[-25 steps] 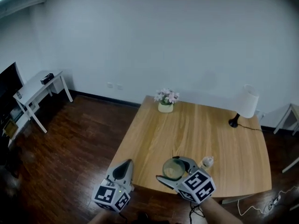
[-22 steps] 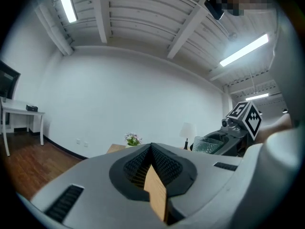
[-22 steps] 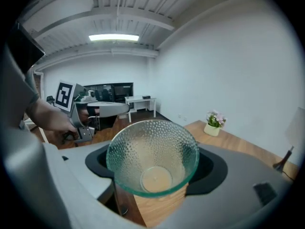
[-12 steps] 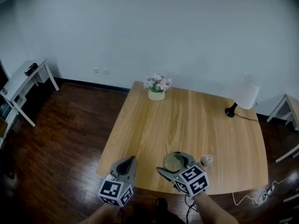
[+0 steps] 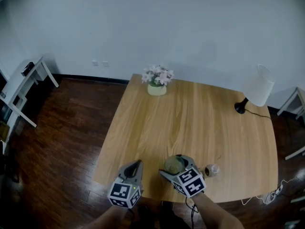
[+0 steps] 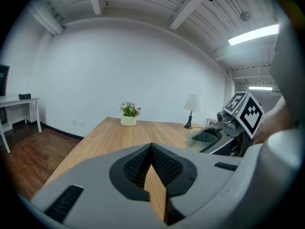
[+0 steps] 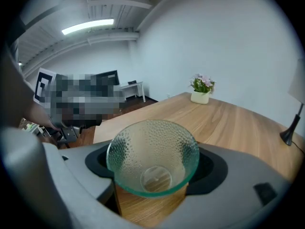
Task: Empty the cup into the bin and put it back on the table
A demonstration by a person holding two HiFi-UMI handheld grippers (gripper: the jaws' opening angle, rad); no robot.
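A: Right gripper state?
B: Right gripper (image 5: pixel 176 167) jaws wide, clamped on the cup (image 7: pixel 152 151). Cup is mouth up, over the near edge of the table (image 5: pixel 190 123). Can't tell if it sits on the table or just above it.
A: Left?
B: Left gripper (image 5: pixel 136 167) jaws together, nothing in them, at the table's near edge.
A: Anything else on the table?
B: Small crumpled thing (image 5: pixel 211 170) near its near edge, possibly paper, too blurry. Flower pot (image 5: pixel 157 82) at the far edge, lamp (image 5: pixel 257 87) at the far right corner.
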